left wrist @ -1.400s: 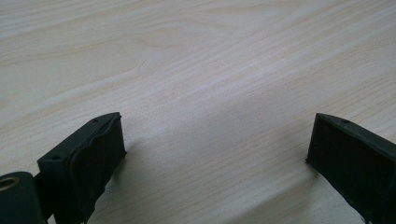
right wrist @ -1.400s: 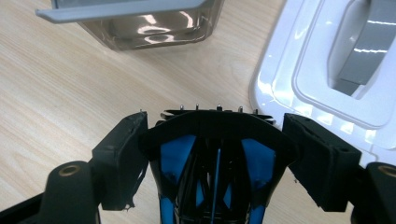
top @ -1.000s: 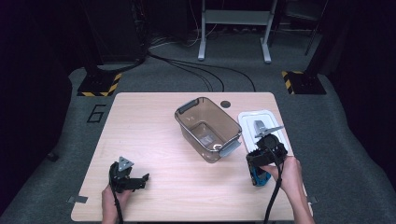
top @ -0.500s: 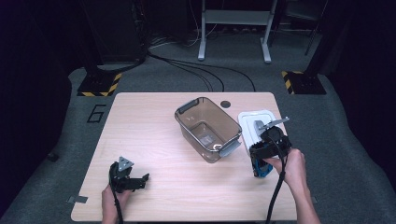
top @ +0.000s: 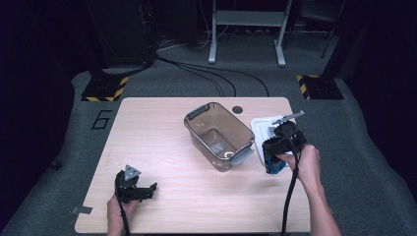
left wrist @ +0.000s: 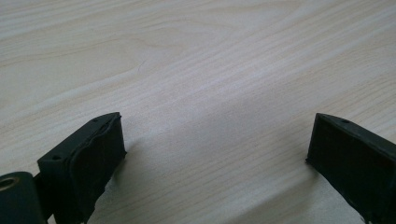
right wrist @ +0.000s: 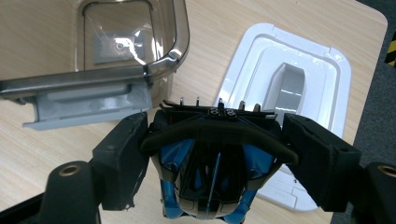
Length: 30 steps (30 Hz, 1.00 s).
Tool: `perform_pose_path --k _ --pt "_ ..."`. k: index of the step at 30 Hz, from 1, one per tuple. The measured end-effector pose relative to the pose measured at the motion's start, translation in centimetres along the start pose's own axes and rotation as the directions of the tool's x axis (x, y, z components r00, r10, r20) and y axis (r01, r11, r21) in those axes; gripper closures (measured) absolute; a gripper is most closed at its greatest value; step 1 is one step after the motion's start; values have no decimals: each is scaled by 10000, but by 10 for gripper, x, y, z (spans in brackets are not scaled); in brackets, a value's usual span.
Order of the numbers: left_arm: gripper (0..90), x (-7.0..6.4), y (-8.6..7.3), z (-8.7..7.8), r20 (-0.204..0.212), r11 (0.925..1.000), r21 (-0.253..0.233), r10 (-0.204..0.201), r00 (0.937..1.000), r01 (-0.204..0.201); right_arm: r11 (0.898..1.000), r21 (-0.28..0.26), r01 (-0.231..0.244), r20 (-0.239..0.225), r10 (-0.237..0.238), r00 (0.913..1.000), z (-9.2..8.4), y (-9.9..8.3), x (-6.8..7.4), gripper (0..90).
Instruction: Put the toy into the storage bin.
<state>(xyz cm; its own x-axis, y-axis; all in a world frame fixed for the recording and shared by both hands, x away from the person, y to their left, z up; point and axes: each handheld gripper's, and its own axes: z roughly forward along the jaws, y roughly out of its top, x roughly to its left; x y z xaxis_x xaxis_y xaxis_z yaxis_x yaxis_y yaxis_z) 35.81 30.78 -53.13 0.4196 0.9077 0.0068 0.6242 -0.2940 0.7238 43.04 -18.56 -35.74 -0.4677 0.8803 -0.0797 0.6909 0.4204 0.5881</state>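
a: right gripper [right wrist: 212,154] has the blue and black toy car [right wrist: 210,186] clamped between its jaws, pads pressing on both flanks, nose pointing down toward the camera.

b: and where's that sitting?

a: held above the table [top: 162,128], just beside the clear bin [top: 219,135] and over the near edge of the white lid [right wrist: 299,70].

b: left gripper [left wrist: 215,158]?

a: jaws spread wide over bare wood, gripping nothing.

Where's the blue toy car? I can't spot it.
High view, right side: the blue toy car is held in the right tongs, beside the clear bin.
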Motion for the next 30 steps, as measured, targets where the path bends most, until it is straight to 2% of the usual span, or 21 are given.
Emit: perform_pose_path --k 13,20,30 --pt "39 0 0 0 0 10000 -1 -3 10000 3 10000 74 -44 212 43 9998 5 24 -11 244" --pt "39 -1 0 1 -5 9997 -105 -199 9998 199 9999 -38 100 517 -98 9986 3 45 -13 244" --pt "39 0 0 0 9 10000 21 5 10000 -5 9998 26 214 764 -216 9968 4 68 -18 244"
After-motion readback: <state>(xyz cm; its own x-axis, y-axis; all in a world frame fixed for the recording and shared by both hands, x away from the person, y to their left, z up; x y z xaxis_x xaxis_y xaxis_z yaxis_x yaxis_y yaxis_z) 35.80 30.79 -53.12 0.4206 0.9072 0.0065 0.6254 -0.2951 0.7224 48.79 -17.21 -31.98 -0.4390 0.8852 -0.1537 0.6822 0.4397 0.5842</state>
